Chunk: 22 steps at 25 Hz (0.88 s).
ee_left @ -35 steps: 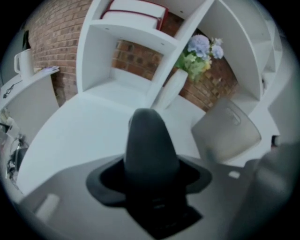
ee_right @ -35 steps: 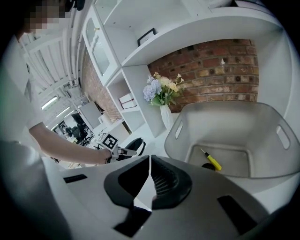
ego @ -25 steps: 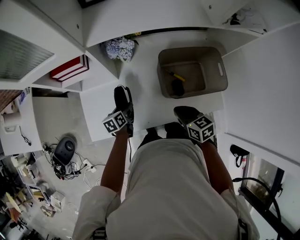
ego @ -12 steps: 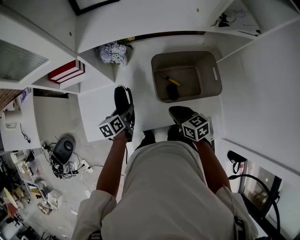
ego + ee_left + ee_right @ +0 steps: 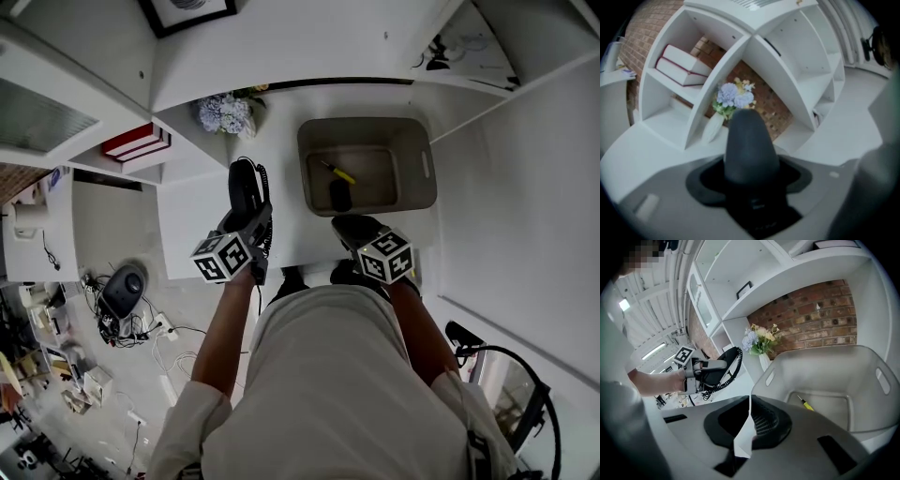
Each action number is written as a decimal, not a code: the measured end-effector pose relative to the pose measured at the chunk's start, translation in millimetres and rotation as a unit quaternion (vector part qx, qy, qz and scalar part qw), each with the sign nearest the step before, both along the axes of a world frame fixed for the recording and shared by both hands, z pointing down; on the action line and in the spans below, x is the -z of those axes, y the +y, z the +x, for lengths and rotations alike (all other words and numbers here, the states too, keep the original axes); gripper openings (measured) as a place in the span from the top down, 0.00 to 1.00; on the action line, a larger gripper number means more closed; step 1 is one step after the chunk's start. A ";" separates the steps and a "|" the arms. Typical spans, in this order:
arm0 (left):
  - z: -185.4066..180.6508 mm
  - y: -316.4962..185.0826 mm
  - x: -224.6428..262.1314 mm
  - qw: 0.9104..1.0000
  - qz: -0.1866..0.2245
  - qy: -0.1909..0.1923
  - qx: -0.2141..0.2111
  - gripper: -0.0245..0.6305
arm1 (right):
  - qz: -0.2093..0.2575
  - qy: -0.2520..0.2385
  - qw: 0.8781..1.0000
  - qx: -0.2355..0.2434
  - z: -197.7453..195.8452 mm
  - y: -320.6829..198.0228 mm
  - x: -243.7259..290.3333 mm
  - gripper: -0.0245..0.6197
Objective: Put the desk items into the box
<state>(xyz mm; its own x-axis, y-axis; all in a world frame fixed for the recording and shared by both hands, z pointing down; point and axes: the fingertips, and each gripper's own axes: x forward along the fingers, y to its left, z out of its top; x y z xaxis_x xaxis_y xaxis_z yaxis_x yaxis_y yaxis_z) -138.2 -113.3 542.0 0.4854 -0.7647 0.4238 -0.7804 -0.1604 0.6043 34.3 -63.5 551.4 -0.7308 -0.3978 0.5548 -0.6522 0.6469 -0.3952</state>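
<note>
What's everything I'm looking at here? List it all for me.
desk: one, white, centre.
box: one, grey, on desk at right.
screwdriver: one, yellow handle, inside box.
black item: one, inside box beside screwdriver; can't identify it.
flowers: one bunch, pale blue, white vase, desk's back left.
books: two, red, left shelf.
frame: one, black, wall above.
corded device: one, black, held above desk.
left gripper: one, closed on corded device.
right gripper: one, jaws together, empty, by box's near side.
</note>
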 end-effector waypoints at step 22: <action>126.1 -39.1 63.3 0.994 0.030 0.038 -0.103 0.51 | 0.011 -0.034 0.998 -0.051 69.0 -25.8 11.5 0.95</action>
